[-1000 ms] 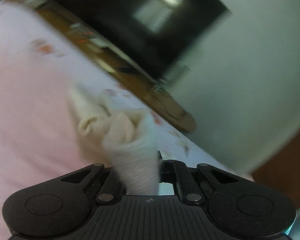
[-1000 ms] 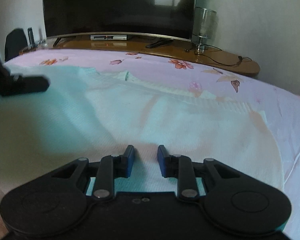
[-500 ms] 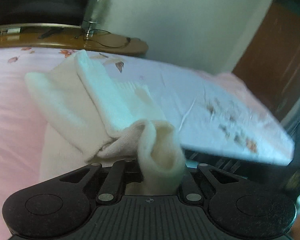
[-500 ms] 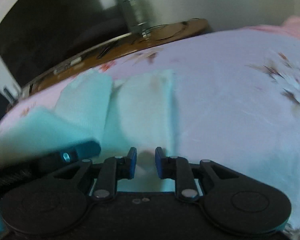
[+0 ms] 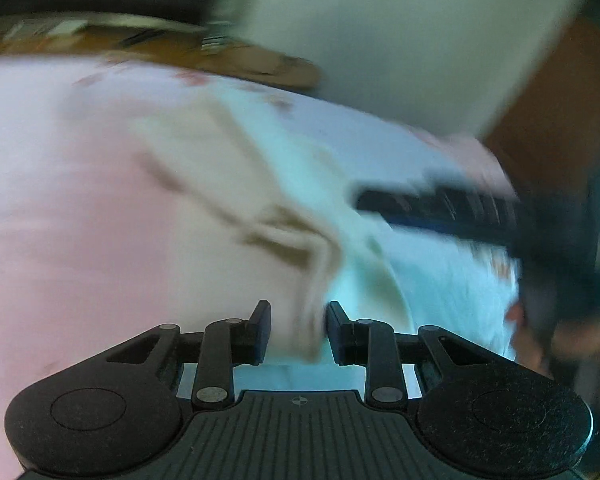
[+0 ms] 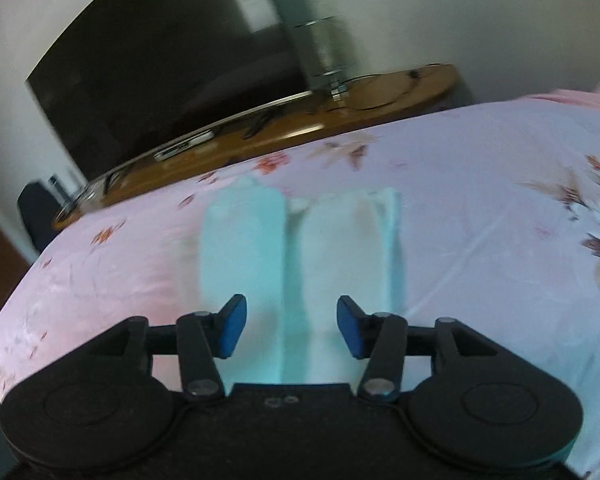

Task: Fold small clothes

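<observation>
My left claw [image 5: 298, 330] was released, its two fingers apart, and a bunched cream fold of the small sweater [image 5: 260, 208] lay between them; I could not tell if the fingers touched the cloth (this view was much blurred). My right claw [image 6: 291, 326] was also released, its blue pads [image 6: 230, 330] wide apart and grasping nothing. It hovered over the near end of the garment, and it showed as a dark blurred shape at the right of the left view. The sweater lay on the bed [image 6: 480, 208], on a pink sheet with flowers, with both side parts folded inward, so two long panels ran side by side. Behind the bed stood a wooden desk [image 6: 380, 100] carrying a dark television [image 6: 160, 80].
</observation>
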Tool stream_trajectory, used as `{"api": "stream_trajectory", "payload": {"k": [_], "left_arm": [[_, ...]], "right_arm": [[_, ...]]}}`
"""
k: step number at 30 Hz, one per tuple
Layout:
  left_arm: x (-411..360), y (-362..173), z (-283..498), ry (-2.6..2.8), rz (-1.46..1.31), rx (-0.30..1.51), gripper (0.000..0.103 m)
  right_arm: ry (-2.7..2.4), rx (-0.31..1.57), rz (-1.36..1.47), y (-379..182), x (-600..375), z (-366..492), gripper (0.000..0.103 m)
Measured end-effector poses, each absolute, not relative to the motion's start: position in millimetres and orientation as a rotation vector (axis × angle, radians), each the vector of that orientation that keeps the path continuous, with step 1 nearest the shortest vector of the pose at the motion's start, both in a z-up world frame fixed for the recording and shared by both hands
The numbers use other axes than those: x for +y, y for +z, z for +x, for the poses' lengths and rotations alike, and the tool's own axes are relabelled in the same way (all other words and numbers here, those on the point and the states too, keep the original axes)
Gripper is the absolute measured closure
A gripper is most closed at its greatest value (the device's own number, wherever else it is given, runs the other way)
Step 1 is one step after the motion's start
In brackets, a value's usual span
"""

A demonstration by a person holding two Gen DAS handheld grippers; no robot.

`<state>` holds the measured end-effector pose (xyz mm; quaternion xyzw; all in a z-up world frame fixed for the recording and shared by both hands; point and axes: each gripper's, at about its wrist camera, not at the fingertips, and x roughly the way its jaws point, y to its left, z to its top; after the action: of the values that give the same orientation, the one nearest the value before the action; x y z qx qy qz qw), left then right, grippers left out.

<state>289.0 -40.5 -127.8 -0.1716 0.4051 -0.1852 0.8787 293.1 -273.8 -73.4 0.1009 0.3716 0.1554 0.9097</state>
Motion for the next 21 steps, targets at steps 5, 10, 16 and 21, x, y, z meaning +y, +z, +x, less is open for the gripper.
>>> {"api": "stream_trajectory", "payload": {"k": [5,10,16,21], "left_arm": [[14,-110,303,-0.203,-0.471,0.792,0.074],[37,-131,337,-0.078,-0.565,0.844,0.074],[29,-146,372,-0.102,-0.612,0.908,0.074],[26,-157,389,-0.151,-0.702,0.943,0.074]], "right_arm": [[0.325,0.761,0.150,-72,-245,299,0.048],[0.302,0.661,-0.121,-71,-187,296,0.010],[0.318,0.642,-0.419,-102,-130,307,0.016],[0.311,0.667,-0.537,-119,-115,319,0.053]]}}
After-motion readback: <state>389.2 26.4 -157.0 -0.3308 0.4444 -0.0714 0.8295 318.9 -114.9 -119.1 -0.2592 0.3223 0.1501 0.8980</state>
